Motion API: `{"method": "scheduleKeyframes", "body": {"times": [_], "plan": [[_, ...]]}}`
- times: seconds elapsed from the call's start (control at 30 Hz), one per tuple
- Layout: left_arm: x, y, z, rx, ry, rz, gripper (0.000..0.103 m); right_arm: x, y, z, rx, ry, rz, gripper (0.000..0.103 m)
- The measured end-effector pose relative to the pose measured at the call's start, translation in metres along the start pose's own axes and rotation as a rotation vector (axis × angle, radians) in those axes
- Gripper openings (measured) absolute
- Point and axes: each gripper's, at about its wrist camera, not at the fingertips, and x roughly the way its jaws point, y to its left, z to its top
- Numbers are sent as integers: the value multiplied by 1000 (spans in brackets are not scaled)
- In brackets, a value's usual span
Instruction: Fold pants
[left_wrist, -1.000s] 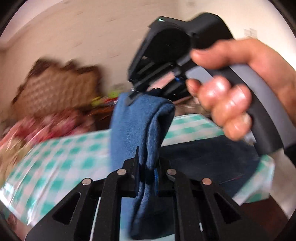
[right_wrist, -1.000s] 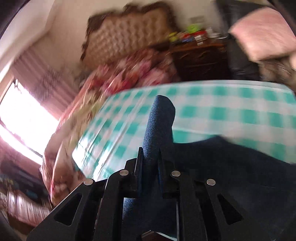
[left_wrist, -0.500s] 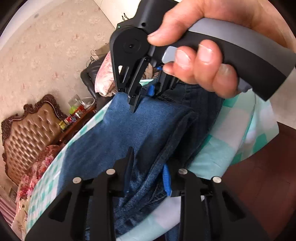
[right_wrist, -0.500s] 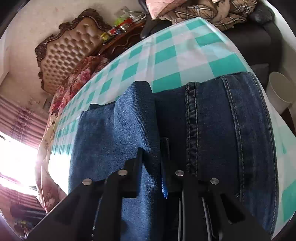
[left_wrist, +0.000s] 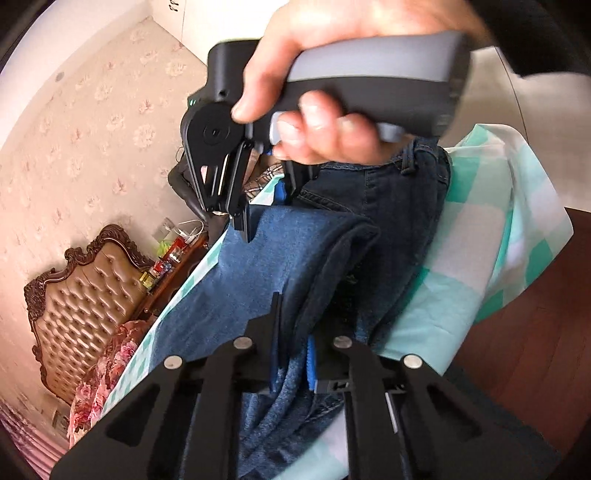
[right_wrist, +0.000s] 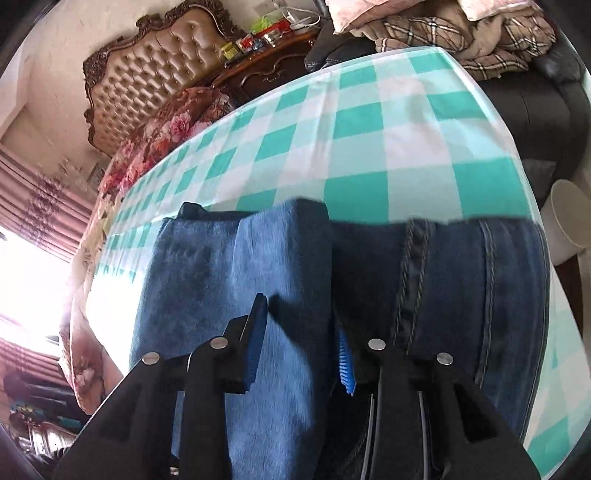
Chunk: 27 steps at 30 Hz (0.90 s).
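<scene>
Both grippers had come down from mid-air — the folded jeans (right_wrist: 229, 280) now lay along the table's (right_wrist: 369, 122) near edge. Left gripper (left_wrist: 291, 354) clamped the fold; right gripper (right_wrist: 299, 347) just opening, denim between its parted fingers.

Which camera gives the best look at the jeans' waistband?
The left wrist view: the waistband with its belt loop shows under the hand. The right wrist view shows only the folded denim and seams, no waistband.

We see a table under a teal-and-white checked cloth (right_wrist: 369, 122), its corner hanging over the edge. Folded blue jeans (right_wrist: 461, 295) lie directly on it, near the front edge.
</scene>
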Motion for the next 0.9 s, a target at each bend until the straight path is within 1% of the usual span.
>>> {"method": "scheduleKeyframes", "body": {"times": [0.03, 0.1, 0.13, 0.23, 0.37, 0.43, 0.53, 0.67, 0.73, 0.83, 0.9], "plan": [[-1, 1, 1, 4, -1, 6, 10, -2, 2, 2, -15, 4, -6, 16], [-10, 5, 7, 0, -12, 23, 10, -17, 13, 2, -70, -19, -2, 11], [-14, 9, 11, -3, -27, 35, 10, -26, 18, 1, -95, -37, -4, 10], [-25, 13, 28, 9, -71, 55, 10, -54, 16, 3, -98, -88, 5, 10], [-28, 2, 48, 59, -104, 26, 10, -76, -8, 1, -55, -113, -9, 10], [-27, -10, 55, 87, -109, 1, 10, -79, -19, -3, -34, -114, -18, 10], [-21, -18, 62, 114, -101, -27, 10, -81, -36, -7, -3, -107, -7, 10], [-20, -25, 64, 130, -97, -37, 10, -82, -39, -10, -1, -111, 1, 10], [-15, -19, 64, 129, -96, -42, 10, -83, -40, -8, -2, -109, 1, 9], [-19, -15, 71, 104, -101, -39, 10, -88, -37, -5, -19, -109, -10, 9], [-18, -10, 73, 96, -109, -34, 10, -95, -36, -3, -24, -124, -10, 9]]}}
